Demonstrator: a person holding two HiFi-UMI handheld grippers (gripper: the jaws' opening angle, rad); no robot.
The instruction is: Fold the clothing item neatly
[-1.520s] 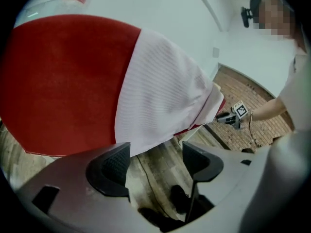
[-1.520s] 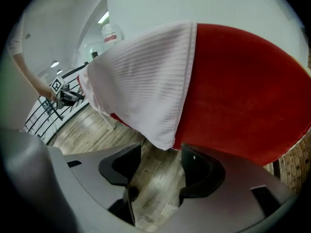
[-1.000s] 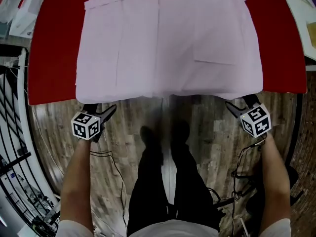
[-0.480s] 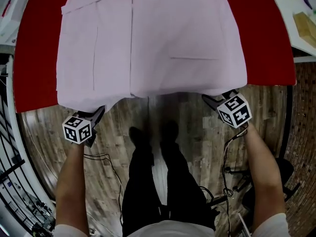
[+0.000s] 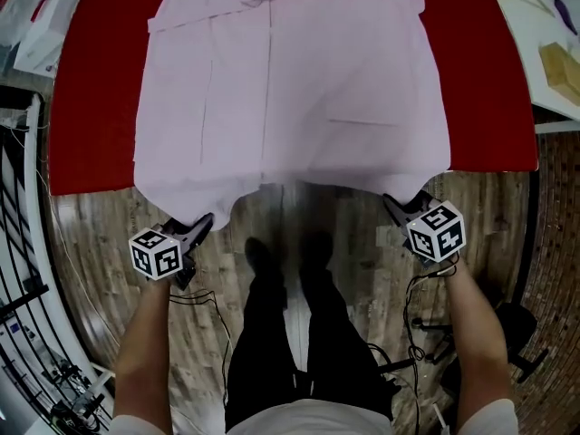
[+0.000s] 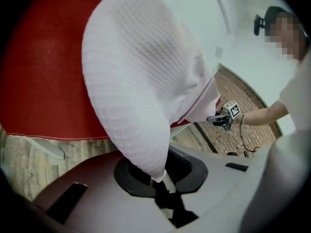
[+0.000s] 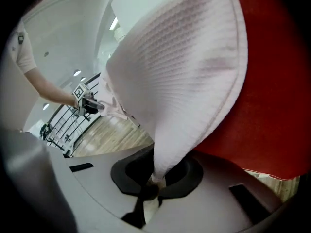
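Observation:
A pale pink garment (image 5: 290, 89) lies spread flat on the red table (image 5: 91, 134), its near hem hanging over the front edge. My left gripper (image 5: 201, 220) has just been closing and is shut on the hem's left corner, which is drawn down off the edge. In the left gripper view the cloth (image 6: 141, 96) bunches up from the pinch of the left gripper (image 6: 163, 178). My right gripper (image 5: 394, 205) has likewise just been closing and is shut on the hem's right corner. The right gripper view shows fabric (image 7: 184, 81) rising out of the right gripper (image 7: 154, 181).
The person's dark-trousered legs (image 5: 299, 333) stand on the wooden floor (image 5: 91, 261) between the two arms. A metal rack (image 5: 23, 243) runs along the left. Papers (image 5: 36, 25) lie at the top left, a white surface with items (image 5: 553, 53) at the top right. Cables (image 5: 426, 315) trail below.
Both grippers have closed on the hem corners and drawn back from the table edge toward the person. The left corner now hangs pulled below the edge.

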